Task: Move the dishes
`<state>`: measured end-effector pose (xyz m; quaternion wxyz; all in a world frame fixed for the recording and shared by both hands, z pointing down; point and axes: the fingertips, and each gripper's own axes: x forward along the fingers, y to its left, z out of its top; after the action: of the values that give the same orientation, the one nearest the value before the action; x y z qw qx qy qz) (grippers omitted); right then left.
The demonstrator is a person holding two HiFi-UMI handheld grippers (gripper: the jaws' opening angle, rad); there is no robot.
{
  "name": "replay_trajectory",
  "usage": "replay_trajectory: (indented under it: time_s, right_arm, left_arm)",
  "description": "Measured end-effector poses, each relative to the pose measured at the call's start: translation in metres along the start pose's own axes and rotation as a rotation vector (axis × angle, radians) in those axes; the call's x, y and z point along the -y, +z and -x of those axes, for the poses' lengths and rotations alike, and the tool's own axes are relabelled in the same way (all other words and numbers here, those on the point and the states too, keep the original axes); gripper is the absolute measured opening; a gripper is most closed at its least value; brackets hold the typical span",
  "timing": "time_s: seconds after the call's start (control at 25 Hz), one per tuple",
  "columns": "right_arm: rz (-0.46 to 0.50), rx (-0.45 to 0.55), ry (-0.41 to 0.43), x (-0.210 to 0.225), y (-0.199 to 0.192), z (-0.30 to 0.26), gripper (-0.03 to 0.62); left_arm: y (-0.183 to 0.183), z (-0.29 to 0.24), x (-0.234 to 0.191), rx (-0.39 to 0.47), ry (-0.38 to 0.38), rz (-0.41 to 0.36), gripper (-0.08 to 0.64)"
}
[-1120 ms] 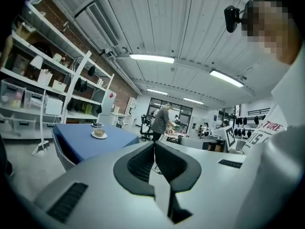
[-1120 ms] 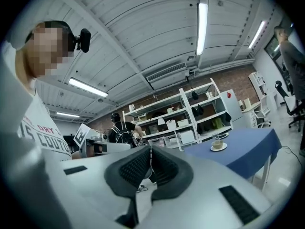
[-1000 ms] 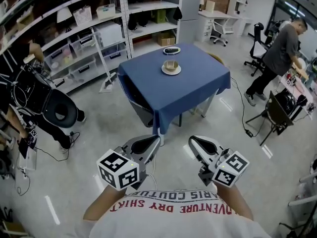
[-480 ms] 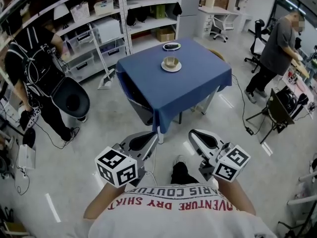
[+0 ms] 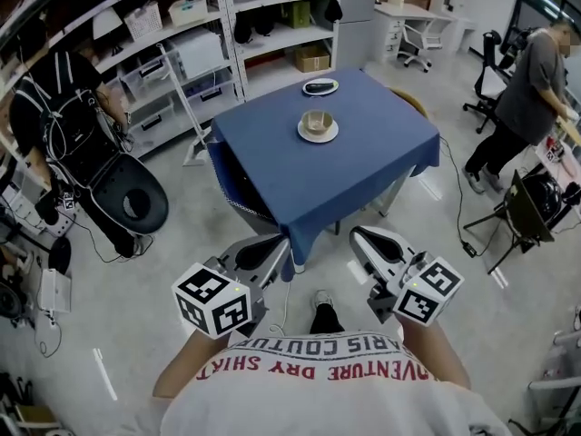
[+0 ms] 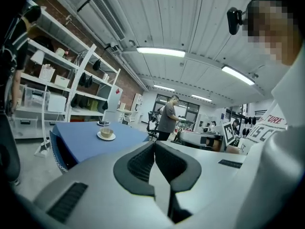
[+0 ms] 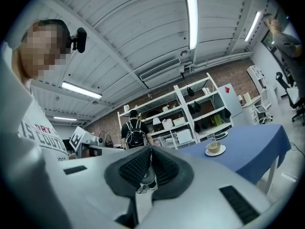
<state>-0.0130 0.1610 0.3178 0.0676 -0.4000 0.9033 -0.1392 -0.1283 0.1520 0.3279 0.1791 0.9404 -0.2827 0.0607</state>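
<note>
Bright even light from ceiling strip lamps (image 7: 191,20), sharp focus, strong fisheye bending, dark vignetted corners

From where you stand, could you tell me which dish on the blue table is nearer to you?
The white saucer carrying the cup, near the middle of the table; the dark dish lies beyond it at the far corner.

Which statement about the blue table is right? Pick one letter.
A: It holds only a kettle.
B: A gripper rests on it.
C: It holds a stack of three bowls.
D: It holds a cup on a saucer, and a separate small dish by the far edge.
D: the cup stands on its saucer near the middle of the blue table, and the small dish lies apart from them by the far edge.
</note>
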Motion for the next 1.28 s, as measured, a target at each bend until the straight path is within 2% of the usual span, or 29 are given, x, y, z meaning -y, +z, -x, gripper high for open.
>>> replay_trajectory:
  time_s: [0.32,0.52,0.64,0.92,1.28]
  right_arm:
    - [-0.044,-0.042,0.027,0.109,0.022,-0.039,0.026]
    - [-0.029,-0.077,0.049,0.167,0.031,-0.055,0.026]
    - [-0.004,-0.088,0.064,0.193,0.04,-0.062,0.026]
    - [0.048,-0.104,0.048,0.242,0.053,-0.069,0.026]
    - [0.063,-0.116,0.057,0.26,0.051,-0.106,0.028]
  left_arm:
    - [0.037,-0.1,-0.051,-0.043,0.05,0.008,0.029]
    - [0.053,-0.16,-0.076,-0.073,0.077,-0.009,0.029]
    - [0.066,-0.189,-0.086,-0.058,0.076,-0.007,0.029]
    - [0.078,-0.229,-0.092,-0.048,0.08,-0.05,0.029]
    - [0.083,-0.233,-0.13,-0.039,0.108,-0.001,0.029]
